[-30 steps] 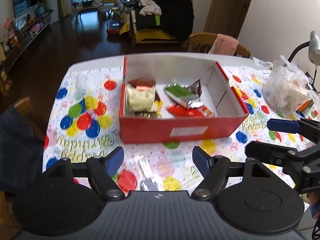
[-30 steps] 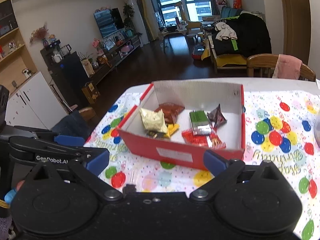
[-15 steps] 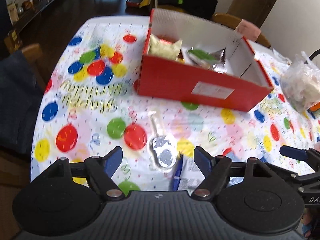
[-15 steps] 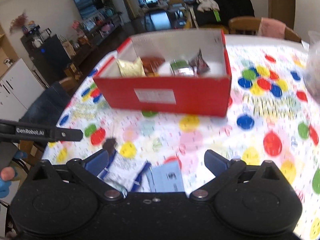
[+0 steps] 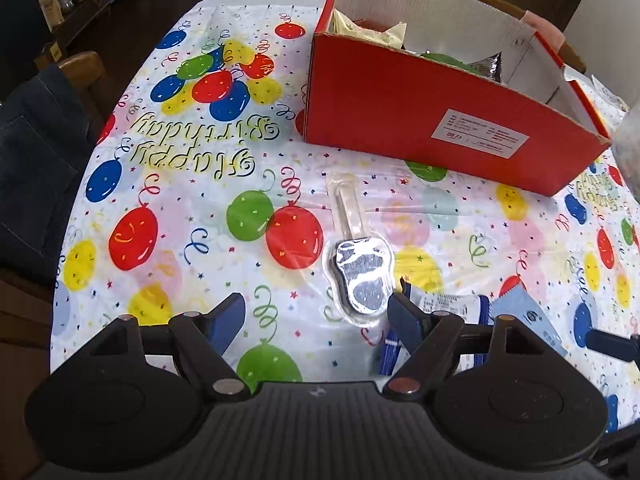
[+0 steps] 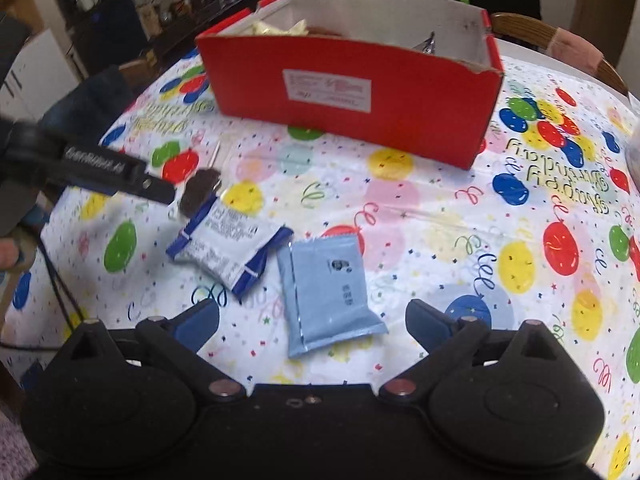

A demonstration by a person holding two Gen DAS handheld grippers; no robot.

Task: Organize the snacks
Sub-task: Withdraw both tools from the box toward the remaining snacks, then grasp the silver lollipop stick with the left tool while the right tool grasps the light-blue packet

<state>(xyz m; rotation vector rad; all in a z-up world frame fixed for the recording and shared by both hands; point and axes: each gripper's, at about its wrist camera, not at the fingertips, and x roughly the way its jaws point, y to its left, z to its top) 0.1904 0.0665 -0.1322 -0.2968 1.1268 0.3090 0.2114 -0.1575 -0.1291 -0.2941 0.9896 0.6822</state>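
The tabletop (image 6: 420,208) carries a red box (image 6: 352,92) at the far side, already holding several snack packs. Judging by that, the task is partly done: a pale blue packet (image 6: 328,292), a white-and-blue packet (image 6: 228,244) and a wrapped lollipop (image 5: 362,276) lie loose nearer. Both the left tool (image 5: 316,312) and right tool (image 6: 312,320) hover with fingers apart, holding nothing.

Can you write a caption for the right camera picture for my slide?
Open right tool hovers over a light blue snack packet on the balloon tablecloth, red box behind.
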